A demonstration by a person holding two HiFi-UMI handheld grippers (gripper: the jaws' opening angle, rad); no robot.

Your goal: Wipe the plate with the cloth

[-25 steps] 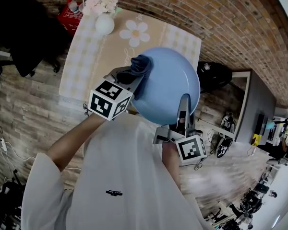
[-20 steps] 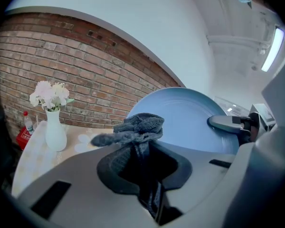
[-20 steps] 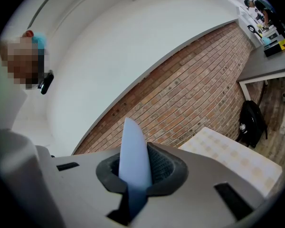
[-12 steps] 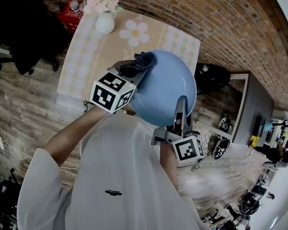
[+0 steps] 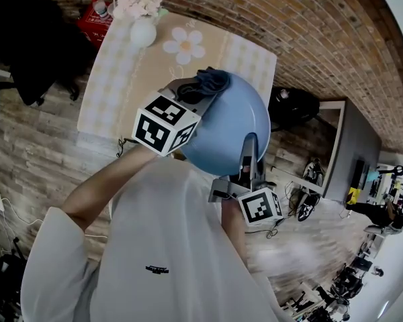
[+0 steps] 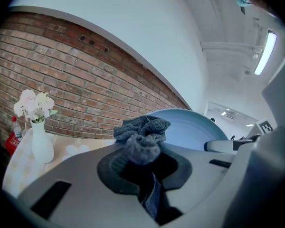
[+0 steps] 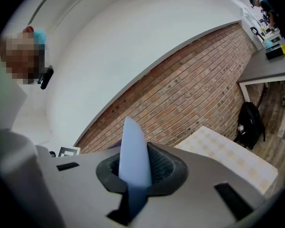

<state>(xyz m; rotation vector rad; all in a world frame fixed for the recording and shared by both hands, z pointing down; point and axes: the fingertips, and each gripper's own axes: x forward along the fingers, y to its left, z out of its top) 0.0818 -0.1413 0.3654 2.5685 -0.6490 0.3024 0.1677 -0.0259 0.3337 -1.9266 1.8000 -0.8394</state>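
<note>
Right gripper [image 5: 248, 154] clamped on the rim of the blue plate [image 5: 230, 133] — held edge-on above the table [image 5: 114, 72], left gripper [image 5: 200, 94] pinching the dark cloth [image 5: 211, 80] — pressed at the plate's far rim

cloth [image 5: 211, 80] slid up to far rim of plate [image 5: 230, 134], left gripper [image 5: 196, 94] risen with it

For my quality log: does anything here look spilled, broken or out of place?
Nothing stands out. The right gripper clamps the blue plate by its rim, and the left gripper holds the cloth at its far edge.
</note>
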